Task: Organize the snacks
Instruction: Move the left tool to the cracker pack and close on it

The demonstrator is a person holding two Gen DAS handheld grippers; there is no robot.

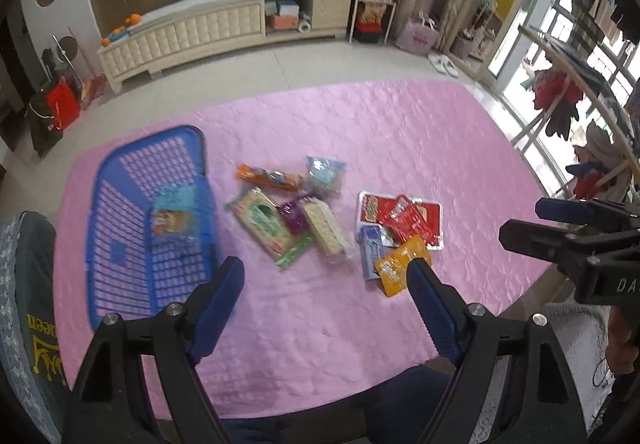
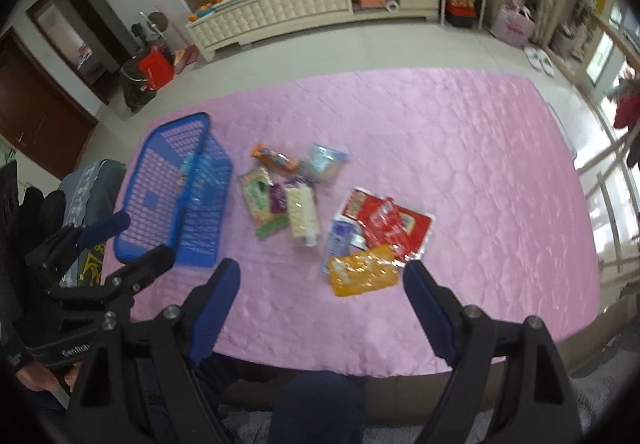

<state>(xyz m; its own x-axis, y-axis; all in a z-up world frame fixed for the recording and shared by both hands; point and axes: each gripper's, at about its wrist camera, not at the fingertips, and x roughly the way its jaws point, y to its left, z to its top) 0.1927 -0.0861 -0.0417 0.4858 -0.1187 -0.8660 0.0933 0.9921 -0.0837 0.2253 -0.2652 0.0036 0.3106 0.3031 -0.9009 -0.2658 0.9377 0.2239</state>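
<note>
The blue basket [image 1: 152, 220] lies on the pink cloth [image 1: 400, 132] covering the worktop, with one light-blue packet [image 1: 176, 216] inside it. Just right of the basket sits a cluster of snacks: an orange packet [image 1: 268, 176], a green-and-white cracker pack [image 1: 268, 224] and a purple sachet [image 1: 294, 218]. Farther from the basket lie red packets [image 1: 404, 218] and a yellow pouch [image 2: 362, 270]. The left gripper [image 1: 326, 276] and the right gripper [image 2: 322, 278] both hover with jaws spread, holding nothing.
</note>
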